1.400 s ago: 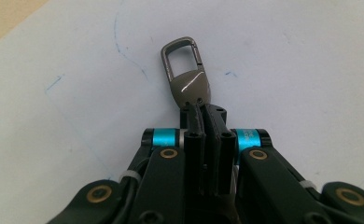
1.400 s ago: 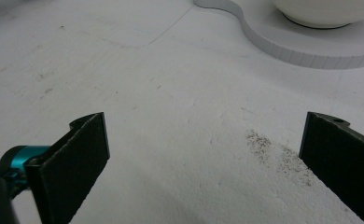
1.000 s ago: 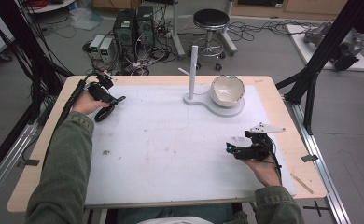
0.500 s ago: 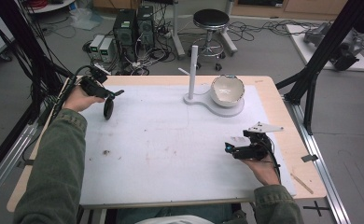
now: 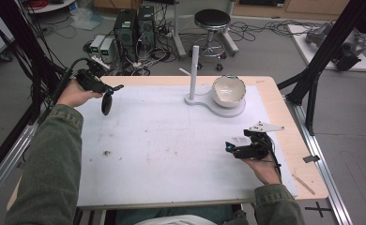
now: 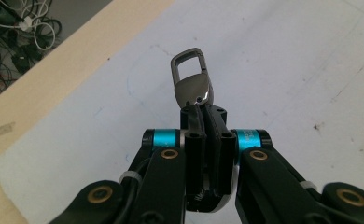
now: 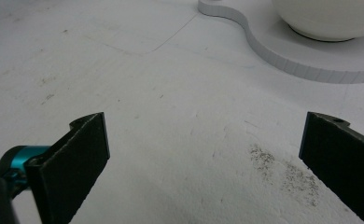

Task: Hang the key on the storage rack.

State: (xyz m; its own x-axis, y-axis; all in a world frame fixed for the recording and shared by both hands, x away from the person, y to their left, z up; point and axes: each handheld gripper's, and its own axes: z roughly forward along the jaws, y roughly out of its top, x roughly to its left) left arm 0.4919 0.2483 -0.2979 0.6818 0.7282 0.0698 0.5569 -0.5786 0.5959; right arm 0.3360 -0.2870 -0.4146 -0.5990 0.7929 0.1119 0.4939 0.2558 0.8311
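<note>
My left gripper is raised above the far left corner of the white mat, shut on a black key fob that dangles below it. In the left gripper view the jaws pinch the fob's black strap, and its dark metal snap clasp sticks out past the tips. My right gripper rests low over the near right part of the mat, open, with bare mat between its wide-apart jaws. A white stand with an upright peg carries a white bowl at the far middle.
The white mat covers most of the wooden table. A small dark speck lies near the left. The stand's base and bowl lie ahead of the right gripper. Computers, cables and a stool stand beyond the far edge.
My left hand has lifted from the table and drawn slightly farther left and away; the fob now hangs free under the gripper. The right gripper has stayed put.
</note>
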